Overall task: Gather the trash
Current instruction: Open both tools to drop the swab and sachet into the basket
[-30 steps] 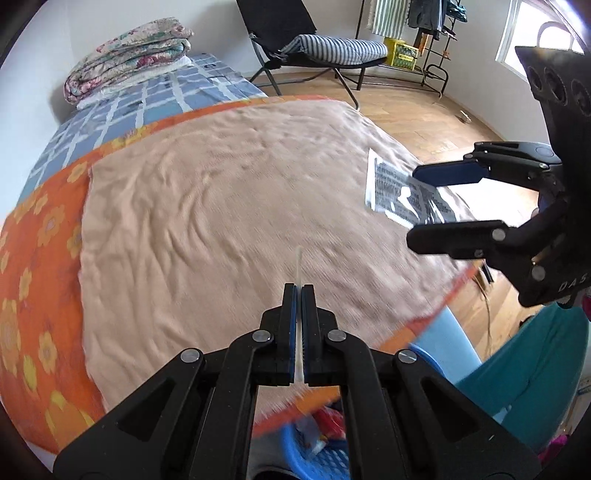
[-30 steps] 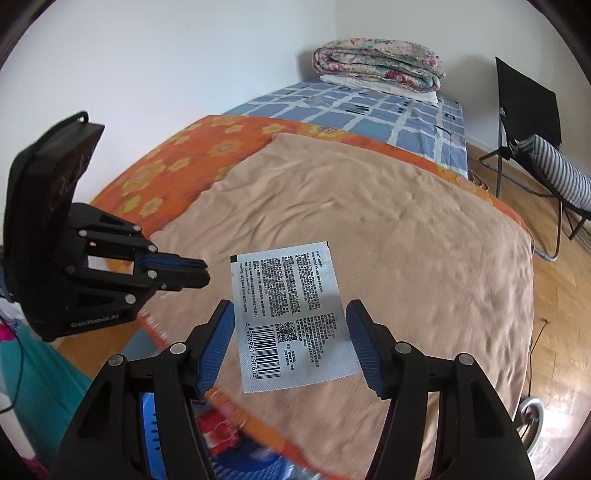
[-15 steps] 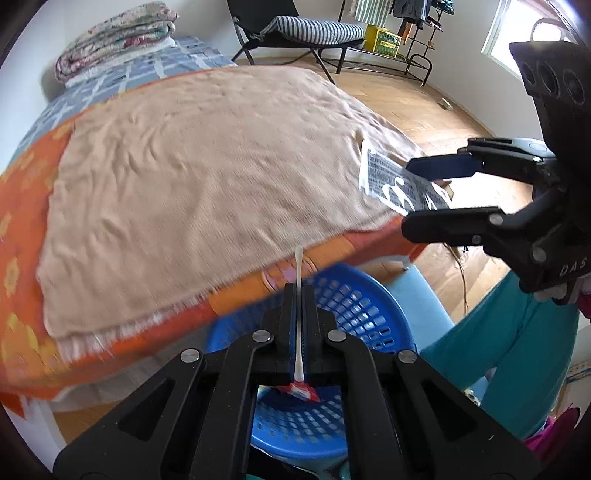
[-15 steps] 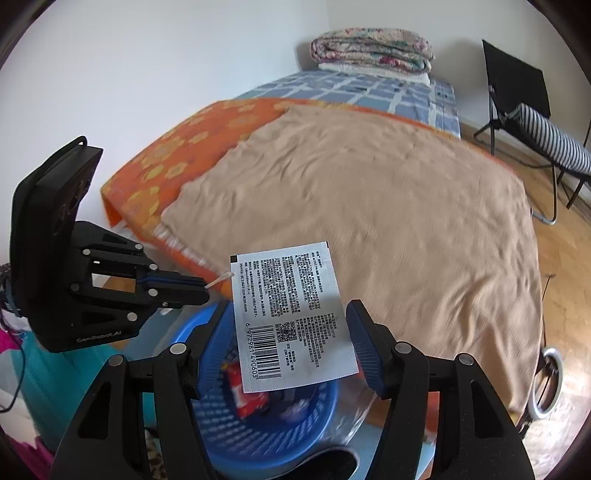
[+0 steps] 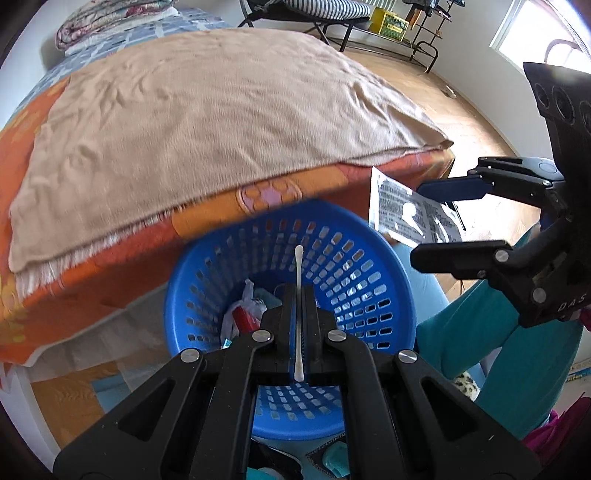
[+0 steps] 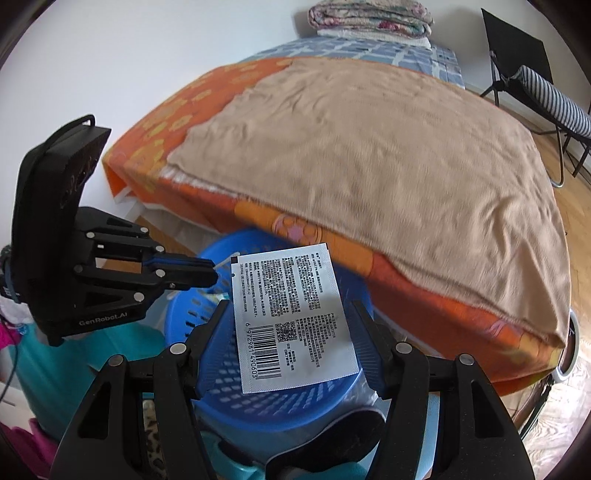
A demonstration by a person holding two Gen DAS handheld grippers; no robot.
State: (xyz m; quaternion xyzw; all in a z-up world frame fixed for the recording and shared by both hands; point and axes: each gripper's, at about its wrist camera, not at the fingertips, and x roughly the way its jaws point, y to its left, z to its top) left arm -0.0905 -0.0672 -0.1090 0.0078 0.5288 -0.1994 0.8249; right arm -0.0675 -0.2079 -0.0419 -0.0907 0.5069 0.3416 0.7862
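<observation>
The left tool is clamped tight on a white cotton swab, which stands up between its closed pads with one bud poking out above the tips and the other showing below them. It hangs over a blue perforated plastic basket that sits on the floor right against the foot of the bed; inside the basket lie crumpled scraps of trash, white and red among them. The right tool grips a flat white sachet printed with black text, a barcode and a small square code, its jaws held apart by the packet's width and pressing on the two side edges. In the right wrist view the sachet lies over the basket's opening; in the left wrist view it shows at the basket's far right rim. The two tools are near each other, side by side above the basket. The bed carries a tan blanket over an orange flowered sheet, with a folded quilt at its far end. Teal trouser legs of the person show just beside the basket.
</observation>
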